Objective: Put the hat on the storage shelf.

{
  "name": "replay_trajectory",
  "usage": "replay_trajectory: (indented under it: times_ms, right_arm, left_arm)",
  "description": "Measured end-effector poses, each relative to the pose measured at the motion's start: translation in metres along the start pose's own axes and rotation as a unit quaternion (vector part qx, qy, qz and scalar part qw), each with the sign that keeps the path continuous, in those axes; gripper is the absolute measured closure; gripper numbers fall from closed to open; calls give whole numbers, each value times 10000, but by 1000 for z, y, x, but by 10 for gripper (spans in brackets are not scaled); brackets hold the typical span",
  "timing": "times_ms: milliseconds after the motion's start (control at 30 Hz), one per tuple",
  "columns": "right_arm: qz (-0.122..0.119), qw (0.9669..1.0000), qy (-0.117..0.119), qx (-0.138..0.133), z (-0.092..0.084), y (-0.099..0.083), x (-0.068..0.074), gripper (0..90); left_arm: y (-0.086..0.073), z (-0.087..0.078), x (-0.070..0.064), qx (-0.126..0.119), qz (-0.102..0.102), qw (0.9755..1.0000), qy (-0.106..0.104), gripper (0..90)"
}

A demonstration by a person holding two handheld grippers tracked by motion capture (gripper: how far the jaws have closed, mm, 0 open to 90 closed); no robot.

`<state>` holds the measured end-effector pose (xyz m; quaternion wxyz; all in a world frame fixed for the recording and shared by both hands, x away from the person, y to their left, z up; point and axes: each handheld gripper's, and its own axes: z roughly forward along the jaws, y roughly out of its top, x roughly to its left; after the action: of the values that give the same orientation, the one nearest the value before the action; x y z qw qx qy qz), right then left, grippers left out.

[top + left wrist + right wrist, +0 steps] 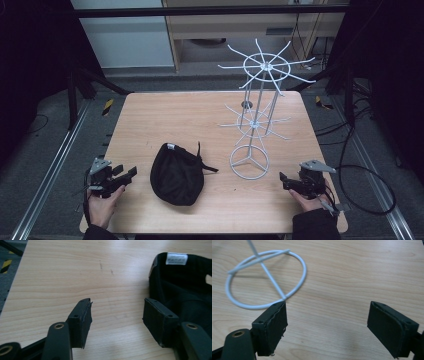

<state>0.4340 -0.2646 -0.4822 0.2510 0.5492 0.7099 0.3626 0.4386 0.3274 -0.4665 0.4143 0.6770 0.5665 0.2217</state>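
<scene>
Black cap lies near-centre on table, rack just right of it; left gripper & right gripper both wide open, empty, w/ risk that limp cloth slips a shallow pinch or the light rack tips if bumped.

The black cap carries a white sewn-in label, its print too small to read.

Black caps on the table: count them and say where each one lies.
1. The black cap lies upside down on the wooden table, near its front edge, between the left gripper and the white wire rack's ring base. None seems hidden.
</scene>
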Motion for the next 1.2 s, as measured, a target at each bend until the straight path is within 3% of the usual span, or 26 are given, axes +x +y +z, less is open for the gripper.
replay_trajectory:
  times_ms: [133,267,367,633,1000,1200]
  right_arm:
    - [-152,9997,165,-124,-7,2,9,219]
    - [-96,9983,532,-218,-12,5,22,269]
    - [-196,9972,682,-219,-14,9,34,288]
    - [-370,9932,1062,-316,-17,17,65,313]
    - [-669,9841,1620,-295,-10,26,112,326]
    - [-766,9796,1838,-275,-6,32,133,339]
  left_arm:
    - [1,-6,-12,-33,40,9999,-106,447]
    - [2,-8,-22,-92,229,9994,-230,458]
    - [2,-7,-27,-44,381,9989,-261,460]
    - [3,-6,-37,-44,451,9984,-349,486]
    - [2,3,-47,78,641,9971,-397,496]
    - [3,7,-47,53,599,9976,-333,502]
